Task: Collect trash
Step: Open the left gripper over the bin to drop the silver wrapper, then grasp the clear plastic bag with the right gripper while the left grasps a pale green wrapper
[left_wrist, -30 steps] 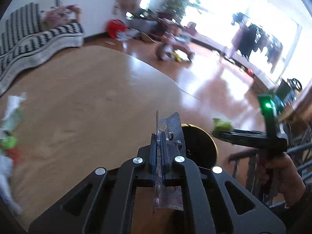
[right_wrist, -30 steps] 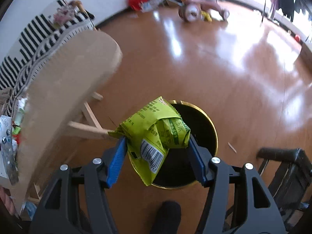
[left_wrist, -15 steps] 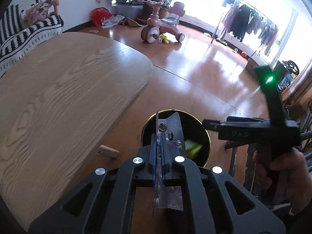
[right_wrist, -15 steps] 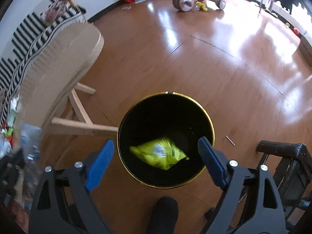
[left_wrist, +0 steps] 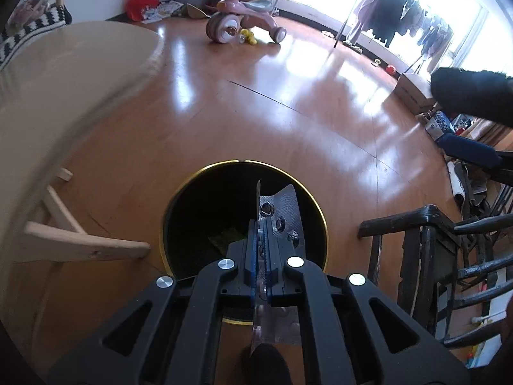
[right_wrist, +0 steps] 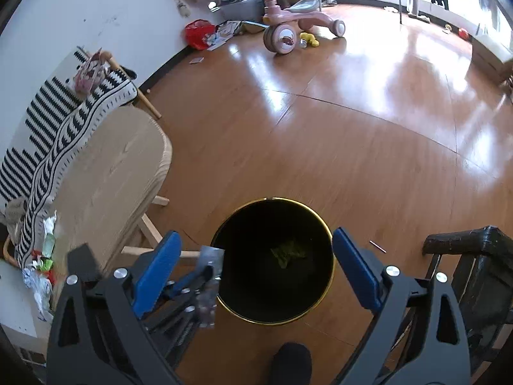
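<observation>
Left claw (left_wrist: pixel 263 253) pressed together on silver blister pack (left_wrist: pixel 282 211), held over black bin (left_wrist: pixel 205 218) with gold rim. Pack edge sticks up between blue pads, lower part hangs below them. Right claw (right_wrist: pixel 256 266) spread wide, nothing between blue pads (right_wrist: pixel 352 269), hovering above same bin. Green wrapper (right_wrist: pixel 290 252) lies at bin bottom. Bin stands on wood floor just beside bench (right_wrist: pixel 109 173). More crumpled trash (right_wrist: pixel 41 266) on bench far end.

Glossy wooden floor (right_wrist: pixel 352 147) carries a black, gold-rimmed trash bin (right_wrist: pixel 272 316), a pink tricycle (right_wrist: pixel 295 22) and a dark chair (right_wrist: pixel 474 276). Pale wooden table (right_wrist: pixel 105 176) stands left, crumpled wrappers (right_wrist: pixel 40 269) lying at its near end.
</observation>
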Tool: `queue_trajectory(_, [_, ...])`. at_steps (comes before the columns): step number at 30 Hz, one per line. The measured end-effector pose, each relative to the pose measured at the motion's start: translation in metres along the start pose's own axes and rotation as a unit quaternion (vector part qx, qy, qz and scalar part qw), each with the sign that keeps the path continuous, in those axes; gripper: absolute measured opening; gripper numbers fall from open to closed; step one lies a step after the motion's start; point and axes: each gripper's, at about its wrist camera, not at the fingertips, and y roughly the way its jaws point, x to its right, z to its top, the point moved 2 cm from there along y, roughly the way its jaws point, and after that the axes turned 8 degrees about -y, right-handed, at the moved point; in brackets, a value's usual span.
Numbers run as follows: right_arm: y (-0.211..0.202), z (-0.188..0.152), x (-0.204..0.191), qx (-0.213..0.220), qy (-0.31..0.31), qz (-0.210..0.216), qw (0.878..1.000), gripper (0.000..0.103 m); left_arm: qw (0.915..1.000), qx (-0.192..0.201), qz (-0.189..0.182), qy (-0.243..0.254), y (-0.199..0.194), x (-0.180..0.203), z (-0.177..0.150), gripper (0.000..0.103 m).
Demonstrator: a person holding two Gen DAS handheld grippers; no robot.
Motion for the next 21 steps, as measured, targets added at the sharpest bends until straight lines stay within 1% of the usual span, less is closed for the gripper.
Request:
queue_trajectory(3, [-0.001, 0.004, 0.008, 0.0, 0.005, -0.003, 1.0, 0.092, 0.9999, -0.007, -0.008, -0.005, 0.009, 0.005, -0.001, 0.006])
queue_trajectory(5, [-0.001, 0.005, 0.008, 0.003, 0.007, -0.003, 1.0, 0.092, 0.9999, -0.009, -0.005, -0.003, 0.014, 0.008, 0.002, 0.025])
queue_trajectory(6, [-0.001, 0.005, 0.009, 0.003, 0.007, -0.003, 1.0, 0.092, 1.0, -0.006, -0.003, -0.003, 0.014, 0.008, 0.003, 0.046])
queue_trajectory(7, [-0.001, 0.005, 0.008, 0.004, 0.006, -0.005, 1.0, 0.092, 1.0, 0.002, 0.001, -0.005, 0.011, 0.009, 0.005, 0.058])
queue_trajectory(9, [0.0, 0.006, 0.003, 0.006, 0.001, -0.007, 1.0, 0.092, 0.9999, 0.012, 0.003, -0.003, 0.004, 0.009, 0.006, 0.059])
queue_trajectory(11, [0.0, 0.008, -0.004, 0.009, -0.004, -0.008, 1.0, 0.092, 0.9997, 0.022, 0.007, -0.001, -0.009, 0.007, 0.007, 0.065])
queue_trajectory(12, [0.0, 0.009, -0.011, 0.01, -0.009, -0.006, 1.0, 0.092, 0.9995, 0.028, 0.011, -0.003, -0.018, 0.003, 0.008, 0.073])
queue_trajectory(13, [0.0, 0.01, -0.019, 0.012, -0.014, -0.004, 1.0, 0.092, 0.9992, 0.034, 0.018, -0.005, -0.028, -0.001, 0.01, 0.078])
queue_trajectory(14, [-0.001, 0.011, -0.028, 0.015, -0.021, -0.002, 1.0, 0.092, 0.9987, 0.044, 0.023, -0.009, -0.045, -0.009, 0.011, 0.079])
queue_trajectory(16, [-0.003, 0.013, -0.052, 0.022, -0.04, 0.007, 0.999, 0.092, 0.9975, 0.062, 0.03, -0.014, -0.08, -0.027, 0.012, 0.088])
queue_trajectory(17, [-0.004, 0.013, -0.065, 0.024, -0.05, 0.012, 0.998, 0.093, 0.9968, 0.07, 0.037, -0.016, -0.095, -0.036, 0.012, 0.09])
queue_trajectory(18, [-0.005, 0.013, -0.085, 0.028, -0.064, 0.021, 0.997, 0.093, 0.9951, 0.084, 0.05, -0.018, -0.12, -0.05, 0.011, 0.091])
queue_trajectory(19, [-0.005, 0.012, -0.099, 0.029, -0.073, 0.029, 0.996, 0.094, 0.994, 0.091, 0.057, -0.019, -0.133, -0.057, 0.01, 0.091])
queue_trajectory(21, [-0.004, 0.009, -0.135, 0.03, -0.095, 0.051, 0.994, 0.094, 0.9891, 0.116, 0.088, -0.021, -0.183, -0.091, 0.001, 0.092])
